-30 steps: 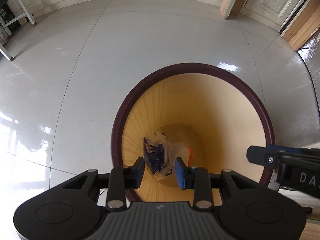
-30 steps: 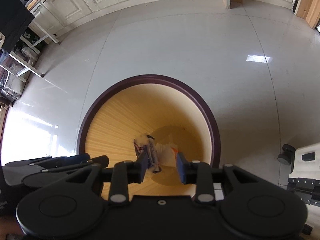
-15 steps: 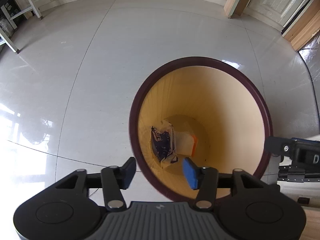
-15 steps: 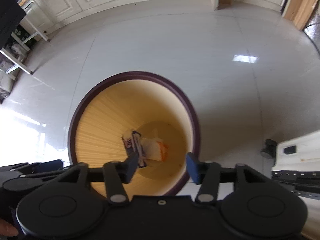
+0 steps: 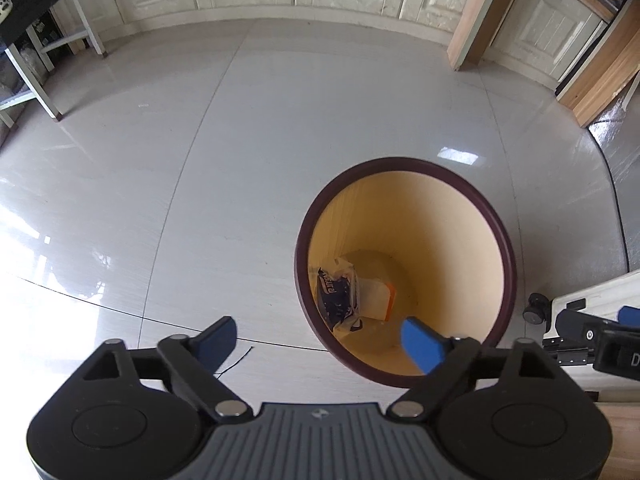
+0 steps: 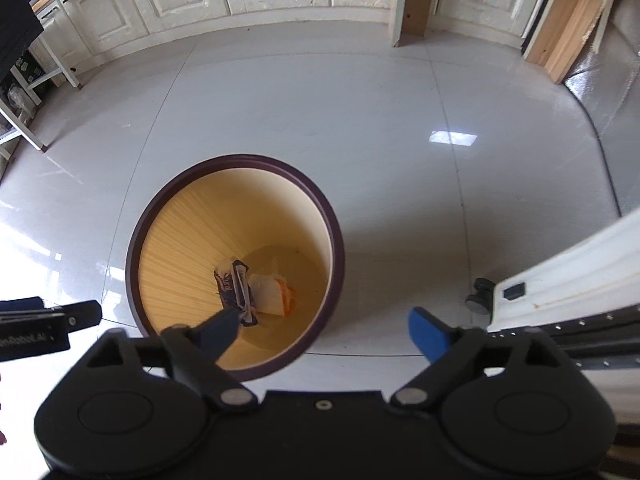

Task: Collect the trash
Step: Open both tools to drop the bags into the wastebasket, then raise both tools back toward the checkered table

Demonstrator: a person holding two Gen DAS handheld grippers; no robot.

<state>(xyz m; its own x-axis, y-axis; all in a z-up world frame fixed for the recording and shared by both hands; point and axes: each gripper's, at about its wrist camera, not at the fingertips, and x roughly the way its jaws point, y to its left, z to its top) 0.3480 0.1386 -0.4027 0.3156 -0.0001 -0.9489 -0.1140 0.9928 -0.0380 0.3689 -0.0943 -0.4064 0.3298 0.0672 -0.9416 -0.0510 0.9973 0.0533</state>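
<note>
While both grippers' fingers have just spread, empty | wrappers (image 5: 338, 298) lie below in bin (image 5: 505, 248)

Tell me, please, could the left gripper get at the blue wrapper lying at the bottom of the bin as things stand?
Probably yes. The bin is uncovered, the left gripper is open and empty above its near rim, and the blue wrapper lies exposed beside a white-and-orange packet. It sits deep, though, so the fingers must go well inside.
</note>
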